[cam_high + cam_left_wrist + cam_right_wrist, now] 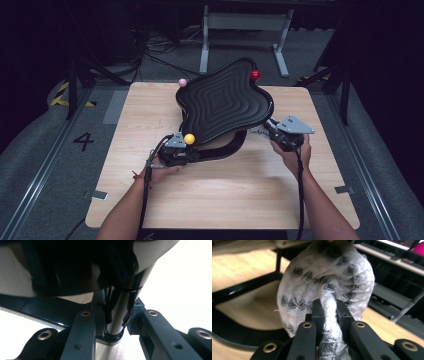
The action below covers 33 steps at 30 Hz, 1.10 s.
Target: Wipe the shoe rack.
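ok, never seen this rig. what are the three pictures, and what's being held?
There is no robot arm here: a person at a wooden table holds a hand-operated claw in each hand. The high view looks down from above the person; the other two come from cameras riding on the claws, looking along their black jaws.

On the table stands a black wavy tray on a curved black stand, tilted, with pink, red and yellow balls at its edge.

The left claw is shut on a shiny black post of the stand. The right claw is shut on a white, dark-patterned cloth, bunched beside the stand.
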{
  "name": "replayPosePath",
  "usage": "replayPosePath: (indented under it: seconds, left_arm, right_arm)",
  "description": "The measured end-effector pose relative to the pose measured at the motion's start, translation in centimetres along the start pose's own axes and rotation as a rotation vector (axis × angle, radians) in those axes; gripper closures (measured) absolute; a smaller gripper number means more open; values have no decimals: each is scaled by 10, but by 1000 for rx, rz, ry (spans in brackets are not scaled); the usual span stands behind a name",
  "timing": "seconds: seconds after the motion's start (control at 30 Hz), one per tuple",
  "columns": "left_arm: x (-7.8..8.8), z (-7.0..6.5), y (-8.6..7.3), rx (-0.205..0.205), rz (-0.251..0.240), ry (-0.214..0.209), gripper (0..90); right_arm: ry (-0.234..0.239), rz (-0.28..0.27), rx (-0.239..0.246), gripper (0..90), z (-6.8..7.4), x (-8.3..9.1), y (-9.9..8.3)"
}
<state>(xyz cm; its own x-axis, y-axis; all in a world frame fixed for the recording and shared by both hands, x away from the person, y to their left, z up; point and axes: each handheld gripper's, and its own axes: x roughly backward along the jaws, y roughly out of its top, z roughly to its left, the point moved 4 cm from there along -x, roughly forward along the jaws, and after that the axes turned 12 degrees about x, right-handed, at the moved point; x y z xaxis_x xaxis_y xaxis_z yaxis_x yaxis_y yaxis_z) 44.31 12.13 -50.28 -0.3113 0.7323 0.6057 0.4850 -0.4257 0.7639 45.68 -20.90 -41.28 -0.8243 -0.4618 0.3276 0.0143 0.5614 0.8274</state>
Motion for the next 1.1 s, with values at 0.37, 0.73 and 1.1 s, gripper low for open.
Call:
replayPosePath:
  seconds: [0.37, 0.73, 1.1]
  left_arm:
    - [0, -2, 0, 4, -3, 16, 737]
    - [-2, -14, -2, -26, -10, 33, 733]
    - [-9, -39, -4, -82, 1, 39, 719]
  right_arm:
    - [160, 132, 41, 810, 38, -29, -27]
    - [249, 196, 50, 808, 56, -29, -43]
    - [297, 159, 81, 805, 74, -20, -32]
